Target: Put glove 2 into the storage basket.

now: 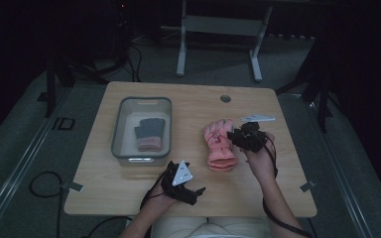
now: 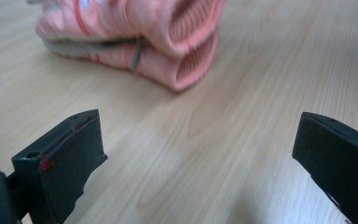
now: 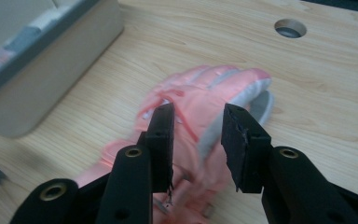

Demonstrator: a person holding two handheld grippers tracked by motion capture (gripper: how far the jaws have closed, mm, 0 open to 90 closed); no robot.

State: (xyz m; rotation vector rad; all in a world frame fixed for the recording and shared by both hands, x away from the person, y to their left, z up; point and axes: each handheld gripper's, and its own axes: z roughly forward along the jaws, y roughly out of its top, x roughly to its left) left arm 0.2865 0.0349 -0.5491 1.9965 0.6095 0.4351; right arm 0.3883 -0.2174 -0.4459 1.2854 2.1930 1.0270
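**Figure: Taking up the pink glove for the bin, read from left to right**

At far left we see the grey bin (image 1: 118, 130), holding a dark glove (image 1: 150, 134) with a pink cuff; we judge that the matching work in hand is to bring the pink glove (image 1: 220, 145) over to it. Next comes the left gripper (image 1: 194, 192), resting low at the near edge of the table (image 1: 273, 193); its fingers (image 2: 70, 161) are spread wide with nothing between them, and the ribbed cuff of the pink glove lies ahead of them, well apart. Further right, the glove lies flat on the table, palm side down as far as we can tell, directly beneath and between the fingers (image 3: 164, 135) of the right gripper (image 3: 196, 140). These fingers stand partly apart just above the glove's back and, so far as we can see, press on nothing; they are released, not grasping.

To do this step well, we would lower the right fingers so that a fold of the padded back sits between the pads, then close firmly, since the fabric looks soft and likely to slip. We would grip near the middle of the glove, so that cuff and fingertips hang evenly, and lift clear of the table before crossing towards the bin wall.
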